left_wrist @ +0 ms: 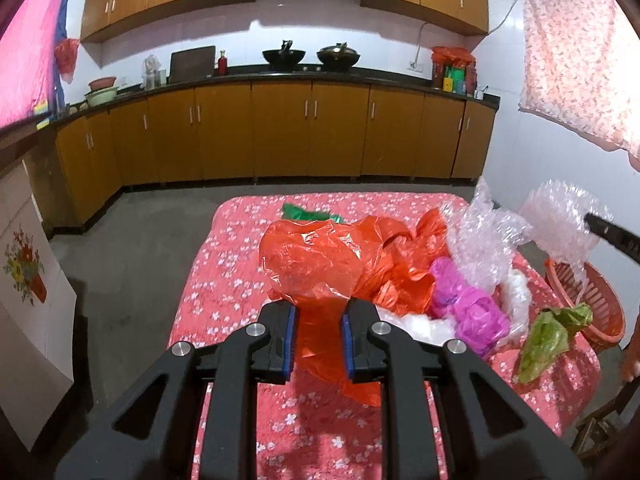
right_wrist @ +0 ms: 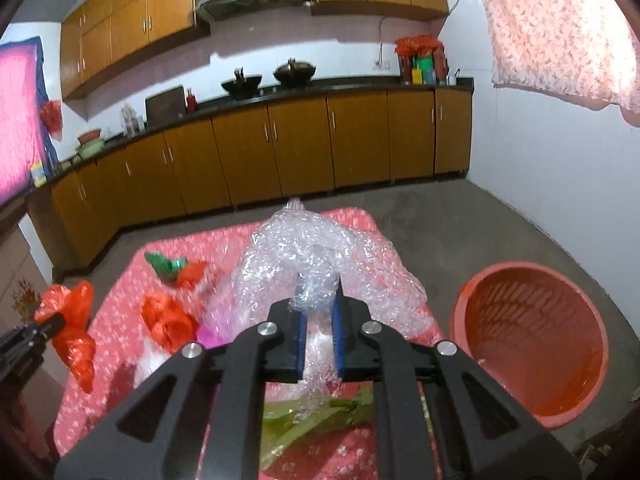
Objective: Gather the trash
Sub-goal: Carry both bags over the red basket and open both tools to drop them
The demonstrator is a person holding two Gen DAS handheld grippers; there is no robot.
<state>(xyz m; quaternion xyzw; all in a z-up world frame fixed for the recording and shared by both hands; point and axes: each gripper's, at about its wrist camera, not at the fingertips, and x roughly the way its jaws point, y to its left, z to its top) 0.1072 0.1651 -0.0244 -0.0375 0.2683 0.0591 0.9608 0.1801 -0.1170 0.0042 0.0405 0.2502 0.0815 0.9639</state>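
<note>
Bubble wrap (right_wrist: 316,280) sits pinched between right fingers (right_wrist: 339,340).

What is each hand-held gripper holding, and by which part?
Left hand-held gripper: orange plastic bag, by its near edge. Right hand-held gripper: bubble wrap, by a bunched near fold.

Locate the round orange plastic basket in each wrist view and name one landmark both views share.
Left wrist view: the round orange plastic basket sits at the right edge, beyond the table's right side, partly hidden by clear bubble wrap.
Right wrist view: the basket stands on the floor at lower right, its open mouth showing.
Shared landmark: the two black woks on the kitchen counter.
</note>
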